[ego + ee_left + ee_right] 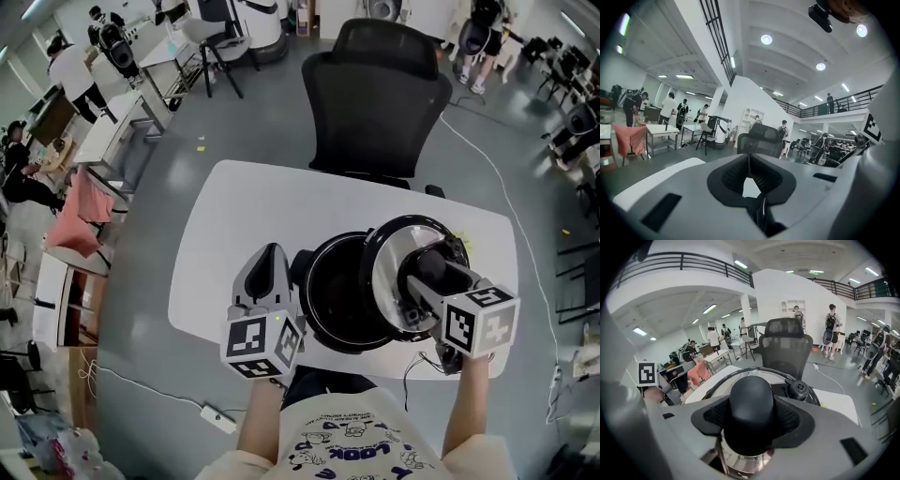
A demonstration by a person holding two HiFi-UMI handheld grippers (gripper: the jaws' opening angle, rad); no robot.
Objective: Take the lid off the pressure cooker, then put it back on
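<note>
Your right tool [751, 420] is grasping the black knob [750, 404] of the lid [723, 379], with one jaw pressed on each side of it; only the right gripper view shows this grip plainly, and also the small black valve [798, 390] just beside the knob. The head view gives what that view does not: the lid [405, 246] is off the pressure cooker [339, 295], tilted, and held over the right part of the pot by the right tool [427, 279]; the mouth of the pot is uncovered and its inside looks dark.

Your left tool [267, 272] is near the left side of the pot, apart from it; in the left gripper view the left tool [749, 164] is clenched, jaw against jaw.

The pot stands on the white counter [234, 216]; a black office chair [375, 94] is at the far edge of the counter; people and other tables are well apart in the room behind. In the head view the marker cube of the right tool hides the near right rim of the pot.
</note>
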